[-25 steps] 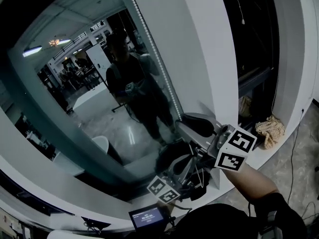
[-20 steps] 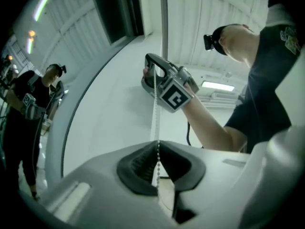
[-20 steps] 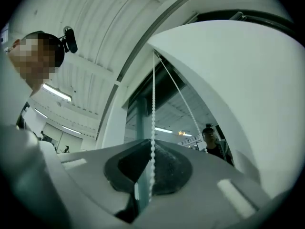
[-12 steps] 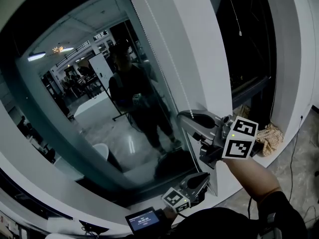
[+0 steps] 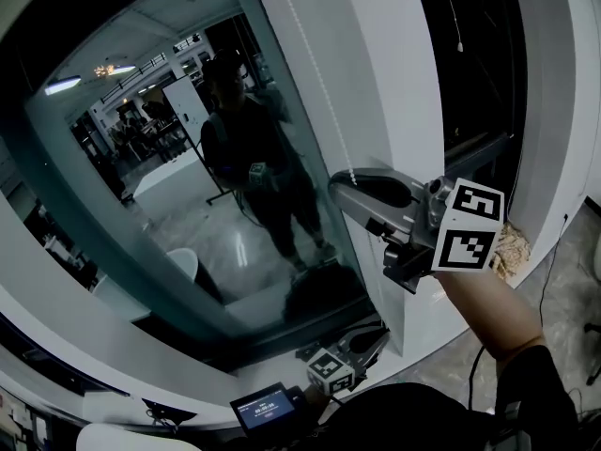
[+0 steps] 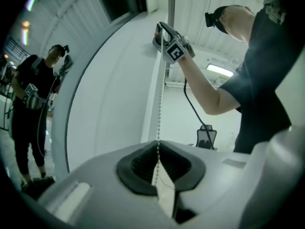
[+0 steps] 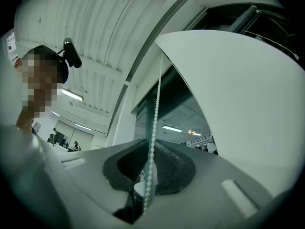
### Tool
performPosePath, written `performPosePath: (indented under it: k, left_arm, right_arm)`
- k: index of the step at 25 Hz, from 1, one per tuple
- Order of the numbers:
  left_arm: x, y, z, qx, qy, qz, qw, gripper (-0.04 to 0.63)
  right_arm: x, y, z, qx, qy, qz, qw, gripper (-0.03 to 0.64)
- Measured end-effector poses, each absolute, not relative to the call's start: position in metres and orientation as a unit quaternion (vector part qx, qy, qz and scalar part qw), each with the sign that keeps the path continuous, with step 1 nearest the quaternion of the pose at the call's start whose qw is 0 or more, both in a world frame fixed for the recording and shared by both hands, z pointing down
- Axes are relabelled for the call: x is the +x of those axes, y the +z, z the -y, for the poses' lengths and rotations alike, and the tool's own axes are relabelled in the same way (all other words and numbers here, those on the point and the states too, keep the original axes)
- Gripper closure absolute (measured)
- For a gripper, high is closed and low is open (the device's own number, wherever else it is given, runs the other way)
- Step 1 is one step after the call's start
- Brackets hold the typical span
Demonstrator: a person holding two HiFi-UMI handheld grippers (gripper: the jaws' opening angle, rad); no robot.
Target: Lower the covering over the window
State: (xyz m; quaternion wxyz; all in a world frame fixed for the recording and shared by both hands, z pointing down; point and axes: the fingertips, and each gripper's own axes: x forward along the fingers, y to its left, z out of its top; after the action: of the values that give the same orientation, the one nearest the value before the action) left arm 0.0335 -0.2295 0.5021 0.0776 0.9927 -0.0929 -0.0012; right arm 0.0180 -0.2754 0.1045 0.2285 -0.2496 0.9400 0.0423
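Note:
A white bead chain hangs along the edge of the white pillar beside the big window pane; no covering shows over the glass. My right gripper sits on the chain at mid height. Its jaws have just been opening: they stand open by a narrow slit and the chain runs loosely between the pads of the right gripper. Well below it, my left gripper points level. There the left gripper is shut on the chain, which runs taut up to the right gripper.
The white pillar separates the pane from a second dark window. A crumpled cloth lies on the sill at right. A small lit screen sits low near my body. The glass reflects a person and a lit room.
The left gripper has dropped well below the right one, staying shut on the chain. The right gripper has climbed a little up the chain.

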Motion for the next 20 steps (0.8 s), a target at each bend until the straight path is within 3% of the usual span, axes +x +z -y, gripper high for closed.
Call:
performPosePath:
  k: [8,13,20]
  left_arm:
    - [0.031,0.553,0.226,0.99,0.065,0.115,0.056,0.592]
    - [0.027,0.559,0.22,0.99,0.057,0.101,0.077,0.592]
    - [0.024,0.54,0.221,0.988,0.061,0.117,0.076,0.592]
  right_arm:
    - [0.01,0.091,0.266,-0.244,0.072,-0.948,0.189,0.57]
    - [0.006,0.085,0.262,-0.228,0.061,-0.947,0.218,0.552]
    - [0.033,0.053,0.266,-0.181,0.003,-0.952,0.248,0.583]
